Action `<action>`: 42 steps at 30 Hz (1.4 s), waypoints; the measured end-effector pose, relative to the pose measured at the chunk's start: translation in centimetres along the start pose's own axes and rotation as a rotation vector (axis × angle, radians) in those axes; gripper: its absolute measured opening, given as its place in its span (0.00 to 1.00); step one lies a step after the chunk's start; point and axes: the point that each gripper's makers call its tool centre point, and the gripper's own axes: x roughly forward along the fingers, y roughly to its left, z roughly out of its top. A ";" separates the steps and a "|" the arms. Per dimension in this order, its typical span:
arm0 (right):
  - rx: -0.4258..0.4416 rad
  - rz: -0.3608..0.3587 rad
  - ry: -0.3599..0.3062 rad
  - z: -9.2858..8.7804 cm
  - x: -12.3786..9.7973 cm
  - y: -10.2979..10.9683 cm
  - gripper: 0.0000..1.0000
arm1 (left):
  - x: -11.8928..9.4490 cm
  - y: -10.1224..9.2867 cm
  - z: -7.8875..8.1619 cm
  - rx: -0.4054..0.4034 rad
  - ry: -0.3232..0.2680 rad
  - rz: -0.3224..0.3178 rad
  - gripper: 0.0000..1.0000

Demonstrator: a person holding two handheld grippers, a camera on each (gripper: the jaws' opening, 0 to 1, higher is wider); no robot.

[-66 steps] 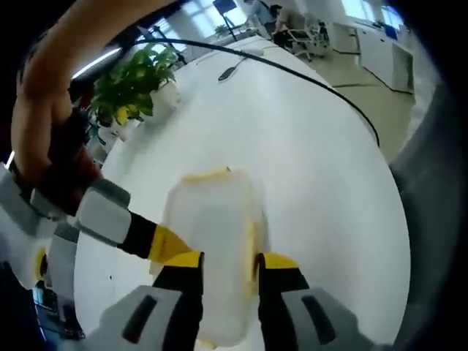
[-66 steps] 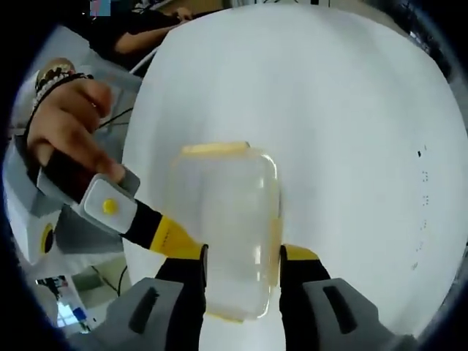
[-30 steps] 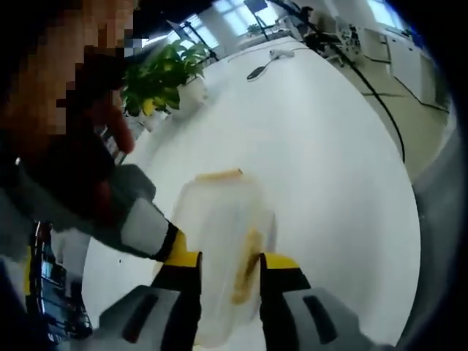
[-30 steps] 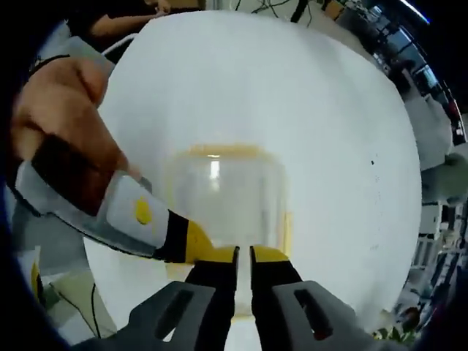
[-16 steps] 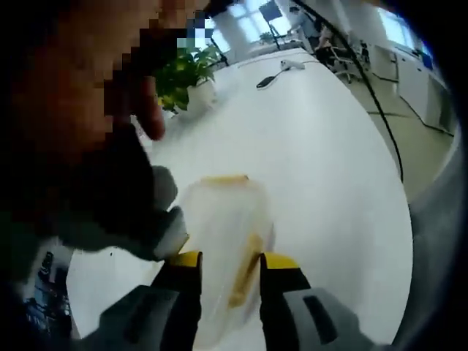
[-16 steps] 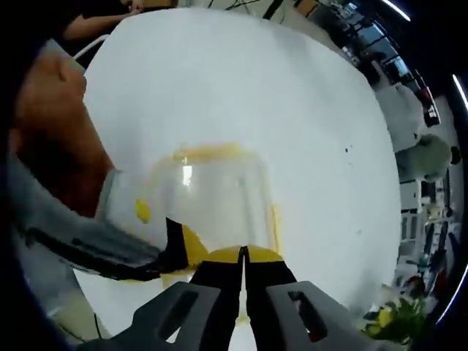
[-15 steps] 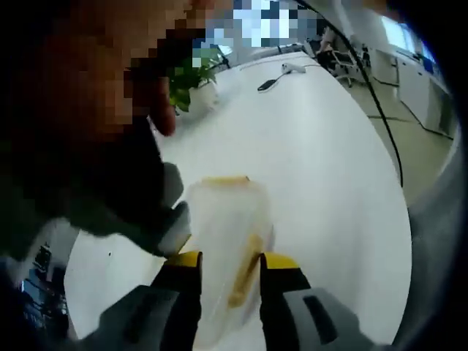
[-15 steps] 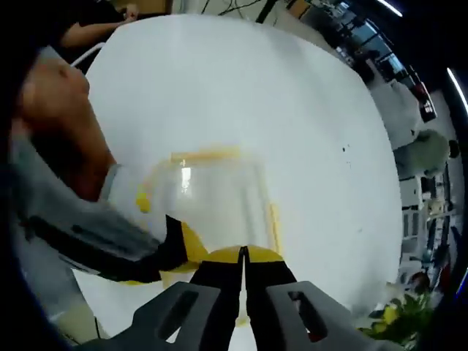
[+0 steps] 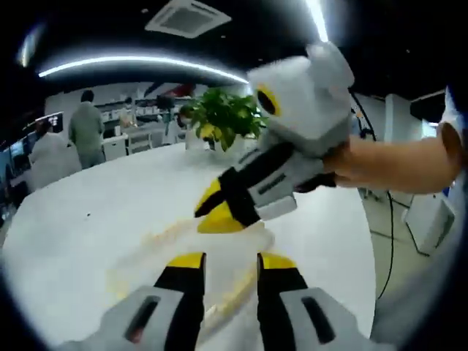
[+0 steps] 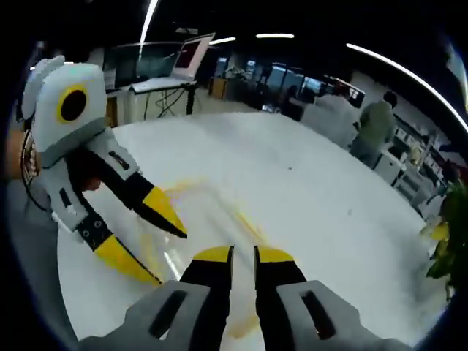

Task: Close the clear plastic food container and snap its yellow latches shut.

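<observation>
A round white table fills the foreground of a dim open office. Strip lights curve across the dark ceiling beside a vent. A potted plant stands at the table's far edge; people stand beyond, near desks.

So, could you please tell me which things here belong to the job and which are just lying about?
Job:
clear plastic food container with yellow latches
left hand-held gripper
right hand-held gripper

Lying about:
leafy green potted plant
round white table

White round table bears the clear container and a potted plant
</observation>
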 end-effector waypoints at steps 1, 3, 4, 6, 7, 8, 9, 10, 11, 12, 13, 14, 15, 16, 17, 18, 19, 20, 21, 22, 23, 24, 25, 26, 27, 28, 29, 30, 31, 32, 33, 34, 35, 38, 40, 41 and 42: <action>0.016 -0.001 -0.060 0.3 -0.6 -0.2 0.09 | -0.8 0.9 0.7 -0.041 -0.059 0.043 0.23; 0.054 -0.061 -0.133 -0.3 -2.1 -1.5 0.12 | -2.5 3.2 1.1 -0.080 -0.137 0.145 0.21; 0.085 -0.066 -0.136 -1.2 -2.9 -1.7 0.13 | -3.3 4.3 1.1 -0.107 -0.156 0.195 0.20; 0.144 -0.071 -0.150 -2.4 -3.9 -1.9 0.18 | -4.5 6.1 0.5 -0.126 -0.154 0.249 0.20; 0.167 -0.088 -0.149 -3.1 -4.3 -2.1 0.20 | -5.0 6.7 0.0 -0.115 -0.133 0.272 0.21; 0.196 -0.104 -0.143 -3.7 -4.7 -2.3 0.22 | -5.5 7.7 -0.6 -0.104 -0.121 0.307 0.22; 0.240 -0.111 -0.154 -4.4 -5.1 -2.3 0.25 | -5.6 8.0 -1.0 -0.122 -0.115 0.303 0.24; 0.256 -0.110 -0.162 -4.5 -5.2 -2.3 0.29 | -6.0 8.7 -2.1 -0.169 -0.092 0.312 0.27; 0.306 -0.095 -0.173 -5.0 -5.4 -1.9 0.33 | -6.1 9.0 -2.6 -0.177 -0.084 0.311 0.35; 0.327 -0.067 -0.163 -5.7 -5.3 -1.4 0.39 | -6.4 9.4 -3.4 -0.185 -0.074 0.330 0.43; 0.336 -0.047 -0.137 -6.4 -5.2 -0.8 0.42 | -6.5 9.6 -3.8 -0.176 -0.068 0.344 0.52; 0.340 -0.044 -0.151 -6.5 -5.3 -0.9 0.44 | -6.4 9.6 -4.7 -0.176 -0.035 0.350 0.64; 0.372 -0.043 -0.136 -6.9 -5.0 -0.8 0.49 | -6.3 9.5 -5.5 -0.181 0.001 0.346 0.73; 0.380 -0.039 -0.101 -7.5 -5.1 -0.6 0.54 | -5.8 8.6 -5.9 -0.241 -0.019 0.302 0.79; 0.384 -0.029 -0.108 -7.3 -4.9 -0.3 0.59 | -5.5 8.3 -6.5 -0.226 0.002 0.291 0.81; 0.362 -0.030 -0.090 -7.4 -4.7 0.0 0.62 | -5.0 7.6 -7.3 -0.216 0.038 0.260 0.80; 0.314 -0.030 -0.049 -8.0 -4.4 0.3 0.62 | -4.7 7.2 -6.6 -0.196 0.014 0.223 0.80; 0.285 -0.014 -0.021 -8.3 -4.0 0.8 0.61 | -4.3 6.7 -7.1 -0.175 0.051 0.219 0.79; 0.269 -0.005 0.008 -8.7 -3.7 1.1 0.60 | -4.0 5.8 -7.8 -0.142 0.108 0.189 0.78; 0.241 0.001 0.041 -9.2 -3.2 1.6 0.59 | -3.8 5.3 -8.4 -0.113 0.149 0.182 0.77; 0.224 0.003 0.050 -9.3 -2.9 1.9 0.58 | -3.4 4.7 -8.7 -0.083 0.173 0.166 0.75; 0.216 0.000 0.053 -9.3 -2.5 2.2 0.56 | -3.0 4.1 -8.9 -0.081 0.182 0.151 0.72; 0.209 0.004 0.050 -9.2 -2.2 2.5 0.55 | -2.7 3.7 -8.7 -0.098 0.169 0.160 0.66; 0.211 0.004 0.048 -9.0 -1.9 2.8 0.53 | -2.4 3.5 -8.8 -0.100 0.180 0.162 0.58; 0.220 -0.004 0.042 -8.8 -1.7 2.9 0.51 | -2.4 3.5 -9.0 -0.086 0.194 0.174 0.55; 0.224 -0.012 0.035 -8.7 -1.5 3.1 0.50 | -2.3 3.7 -9.3 -0.043 0.217 0.197 0.54; 0.219 -0.016 0.032 -8.6 -1.3 3.4 0.49 | -2.2 3.7 -9.3 -0.020 0.225 0.195 0.56; 0.207 -0.024 0.030 -8.6 -1.0 3.4 0.49 | -2.0 3.6 -9.4 -0.016 0.226 0.200 0.56; 0.192 -0.032 0.034 -8.6 -0.6 3.6 0.48 | -2.0 3.7 -9.5 -0.012 0.226 0.198 0.55; 0.183 -0.034 0.038 -8.7 -0.4 3.7 0.47 | -2.0 3.8 -9.5 -0.013 0.229 0.205 0.52; 0.173 -0.030 0.044 -8.6 -0.1 3.9 0.43 | -2.0 3.9 -9.5 -0.012 0.227 0.204 0.50; 0.170 -0.028 0.046 -8.5 0.1 4.0 0.44 | -1.9 3.8 -9.5 -0.013 0.224 0.194 0.48; 0.166 -0.038 0.052 -8.5 0.3 3.9 0.44 | -1.8 3.8 -9.4 -0.014 0.218 0.192 0.47; 0.175 -0.037 0.055 -8.3 0.7 3.4 0.45 | -1.8 4.1 -9.3 0.009 0.220 0.204 0.44; 0.164 -0.038 0.057 -8.1 1.0 3.4 0.45 | -1.9 4.9 -9.2 0.015 0.215 0.239 0.38; 0.162 -0.040 0.055 -8.0 1.1 3.3 0.44 | -1.8 5.1 -9.2 0.012 0.214 0.232 0.38; 0.163 -0.042 0.053 -7.9 1.2 3.2 0.44 | -1.8 5.3 -9.2 0.008 0.212 0.233 0.38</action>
